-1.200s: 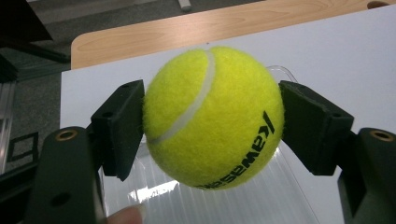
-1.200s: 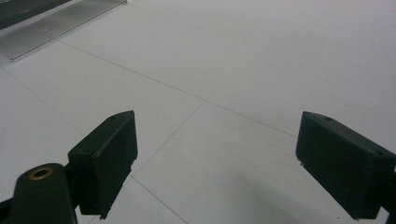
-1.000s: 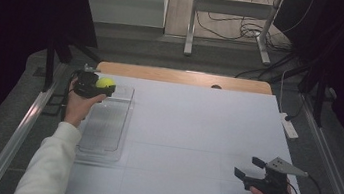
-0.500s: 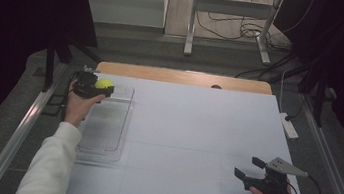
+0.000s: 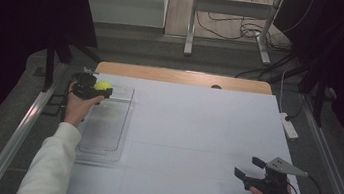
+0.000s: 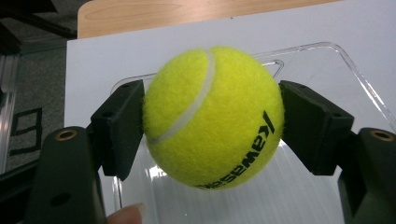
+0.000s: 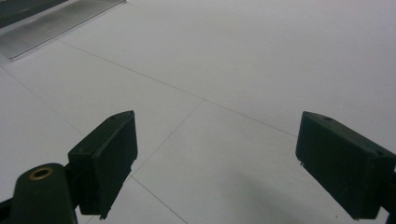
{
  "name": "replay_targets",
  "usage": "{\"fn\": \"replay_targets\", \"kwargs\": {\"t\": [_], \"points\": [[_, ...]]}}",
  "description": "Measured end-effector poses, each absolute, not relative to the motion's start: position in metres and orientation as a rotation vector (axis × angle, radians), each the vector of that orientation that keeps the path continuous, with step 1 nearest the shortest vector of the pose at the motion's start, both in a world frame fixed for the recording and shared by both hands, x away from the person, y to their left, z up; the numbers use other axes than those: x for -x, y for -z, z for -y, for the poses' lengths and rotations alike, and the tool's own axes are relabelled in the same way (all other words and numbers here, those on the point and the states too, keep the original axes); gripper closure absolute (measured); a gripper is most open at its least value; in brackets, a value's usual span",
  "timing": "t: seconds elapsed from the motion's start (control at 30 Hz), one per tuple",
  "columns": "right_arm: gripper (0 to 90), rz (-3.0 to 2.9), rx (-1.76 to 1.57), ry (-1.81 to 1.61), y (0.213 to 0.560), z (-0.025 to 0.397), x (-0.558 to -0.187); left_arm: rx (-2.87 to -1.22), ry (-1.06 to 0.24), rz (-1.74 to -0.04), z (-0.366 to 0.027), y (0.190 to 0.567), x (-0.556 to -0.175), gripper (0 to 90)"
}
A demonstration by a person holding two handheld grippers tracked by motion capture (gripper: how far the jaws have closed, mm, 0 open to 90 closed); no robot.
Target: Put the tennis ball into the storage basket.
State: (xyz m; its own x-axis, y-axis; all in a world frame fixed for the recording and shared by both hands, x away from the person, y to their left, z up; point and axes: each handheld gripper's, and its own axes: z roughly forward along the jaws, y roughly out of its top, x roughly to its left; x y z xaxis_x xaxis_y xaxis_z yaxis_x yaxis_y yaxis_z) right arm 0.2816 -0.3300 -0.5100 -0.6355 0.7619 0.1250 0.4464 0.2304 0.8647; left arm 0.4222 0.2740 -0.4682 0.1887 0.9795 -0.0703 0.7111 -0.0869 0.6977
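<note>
- Left arm is reaching well forward along the table's left edge, white sleeve stretched out, with the left gripper sitting over the far end of the clear tray.
- It's clamping the tennis ball snugly between both jaws.
- Right gripper is hanging out near the front right corner of the table, jaws gaping wide, gripping nothing.

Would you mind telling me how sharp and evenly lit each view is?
High view: dim, dark surroundings, white table evenly lit. Left gripper view: tennis ball sharp, glare on the clear tray. Right gripper view: soft, greyish light.
</note>
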Motion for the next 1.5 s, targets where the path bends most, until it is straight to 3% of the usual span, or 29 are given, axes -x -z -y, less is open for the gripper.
{"fn": "replay_targets", "kwargs": {"t": [1.5], "points": [[12.8, -2.186, -1.12, -1.361, 0.51, 0.33, -0.281, -1.987, -0.563, -1.611, -0.263, 0.492, -0.425, 26.8]]}}
